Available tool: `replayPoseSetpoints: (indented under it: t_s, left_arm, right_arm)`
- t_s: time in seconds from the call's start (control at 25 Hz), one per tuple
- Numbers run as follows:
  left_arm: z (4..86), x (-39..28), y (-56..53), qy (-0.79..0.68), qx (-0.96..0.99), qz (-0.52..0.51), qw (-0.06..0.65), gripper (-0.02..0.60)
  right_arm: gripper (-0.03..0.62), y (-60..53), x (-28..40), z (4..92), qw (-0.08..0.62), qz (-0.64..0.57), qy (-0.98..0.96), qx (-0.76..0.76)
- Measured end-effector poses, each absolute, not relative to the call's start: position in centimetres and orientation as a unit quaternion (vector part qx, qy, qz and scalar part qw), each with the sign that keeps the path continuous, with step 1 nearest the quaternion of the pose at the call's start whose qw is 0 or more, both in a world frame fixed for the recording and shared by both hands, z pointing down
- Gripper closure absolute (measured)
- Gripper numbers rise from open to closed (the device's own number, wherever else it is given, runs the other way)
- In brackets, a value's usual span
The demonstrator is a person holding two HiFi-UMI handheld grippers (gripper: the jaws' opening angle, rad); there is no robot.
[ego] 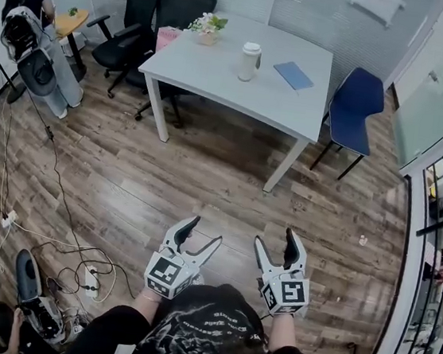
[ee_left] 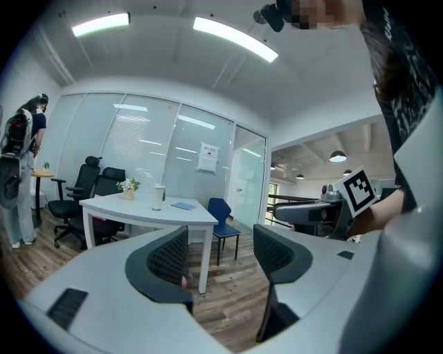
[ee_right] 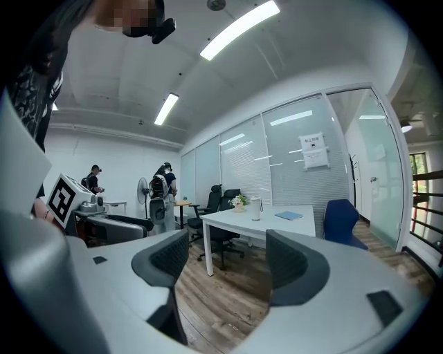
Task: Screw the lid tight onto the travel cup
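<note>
Fingers (ee_left: 166,257) of the left gripper (ego: 205,230) stand well apart and hold nothing; between them only floor shows. Those of the right gripper (ego: 276,237) are spread just as wide and are likewise empty. Both grippers hang over the wooden floor (ego: 165,181), well apart from the near side of the white bench (ego: 218,72). Two black office chairs (ego: 157,12) stand by the bench's far left corner, and a blue chair (ego: 356,109) stands at its right end. On the bench, near its middle, the travel cup (ego: 250,62) stands upright with its lid on top; whether the lid is tight cannot be told. A blue notebook (ego: 293,75) lies on the bench just right of the cup. A small pot of flowers (ego: 208,28) stands at the bench's far left corner.
</note>
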State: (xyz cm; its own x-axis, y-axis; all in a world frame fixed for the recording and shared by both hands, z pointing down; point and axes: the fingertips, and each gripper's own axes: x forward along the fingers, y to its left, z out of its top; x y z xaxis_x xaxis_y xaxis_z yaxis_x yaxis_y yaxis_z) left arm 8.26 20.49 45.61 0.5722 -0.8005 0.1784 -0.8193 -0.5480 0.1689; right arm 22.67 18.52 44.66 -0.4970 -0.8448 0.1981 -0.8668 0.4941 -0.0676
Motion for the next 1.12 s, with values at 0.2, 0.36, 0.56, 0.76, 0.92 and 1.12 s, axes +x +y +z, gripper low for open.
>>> replayPoseSetpoints:
  t_s: [0.2, 0.36, 0.56, 0.76, 0.92, 1.12]
  left_arm:
    - [46.3, 8.0, 20.7, -0.463, 0.878, 0.064, 0.105, 0.275]
    - [46.3, 7.4, 21.0, -0.469, 0.873, 0.063, 0.114, 0.275]
    - [46.5, 6.8, 20.7, -0.481, 0.866, 0.070, 0.121, 0.273]
    - [46.5, 6.1, 19.6, -0.501, 0.854, 0.056, 0.128, 0.274]
    - [46.0, 5.6, 18.5, -0.528, 0.839, 0.044, 0.123, 0.288]
    - [45.7, 4.7, 18.0, -0.552, 0.824, 0.027, 0.124, 0.288]
  right_arm:
    - [0.258, 19.0, 22.4, 45.0, 0.072, 0.086, -0.858, 0.501]
    - [0.258, 19.1, 22.1, 45.2, 0.070, 0.090, -0.861, 0.496]
    - [0.255, 17.9, 22.2, 45.6, 0.072, 0.099, -0.866, 0.485]
    - [0.266, 16.4, 21.5, 45.9, 0.073, 0.092, -0.880, 0.460]
    - [0.273, 14.7, 21.1, 45.1, 0.075, 0.063, -0.890, 0.446]
    - [0.270, 13.4, 20.5, 44.5, 0.081, 0.049, -0.898, 0.430]
